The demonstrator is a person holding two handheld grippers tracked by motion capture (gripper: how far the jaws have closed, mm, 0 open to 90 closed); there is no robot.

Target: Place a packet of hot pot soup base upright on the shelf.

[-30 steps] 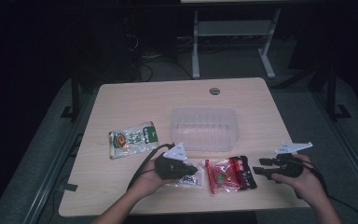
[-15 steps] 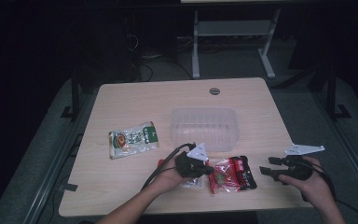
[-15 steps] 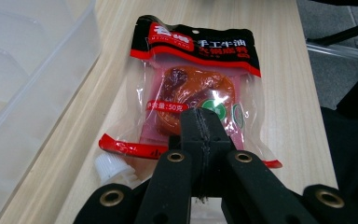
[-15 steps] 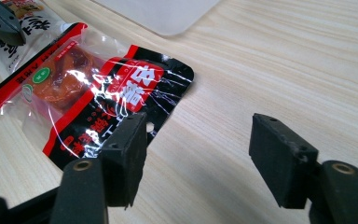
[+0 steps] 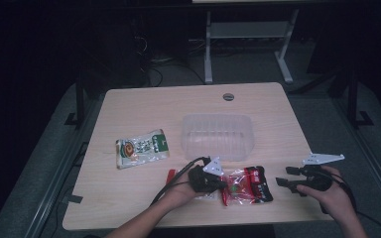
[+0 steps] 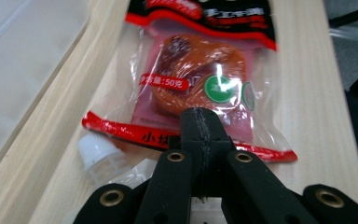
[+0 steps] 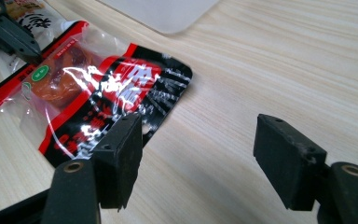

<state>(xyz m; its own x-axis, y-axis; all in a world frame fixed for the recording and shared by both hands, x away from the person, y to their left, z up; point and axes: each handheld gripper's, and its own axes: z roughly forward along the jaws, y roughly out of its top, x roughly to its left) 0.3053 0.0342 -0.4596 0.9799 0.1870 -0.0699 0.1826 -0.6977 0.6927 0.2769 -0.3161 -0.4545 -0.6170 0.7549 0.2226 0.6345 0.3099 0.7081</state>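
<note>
Left gripper view: closed claw (image 6: 200, 116) touching red snack packet (image 6: 191, 79).

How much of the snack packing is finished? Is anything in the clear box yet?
Nothing looks packed yet: the clear box holds nothing. In hand: the left gripper, jaws shut, rests at the edge of the red snack packet; whether it pinches the edge is unclear. The right gripper, whose jaws have just been opening, has nothing between them. The green packet lies untouched on the table.
</note>
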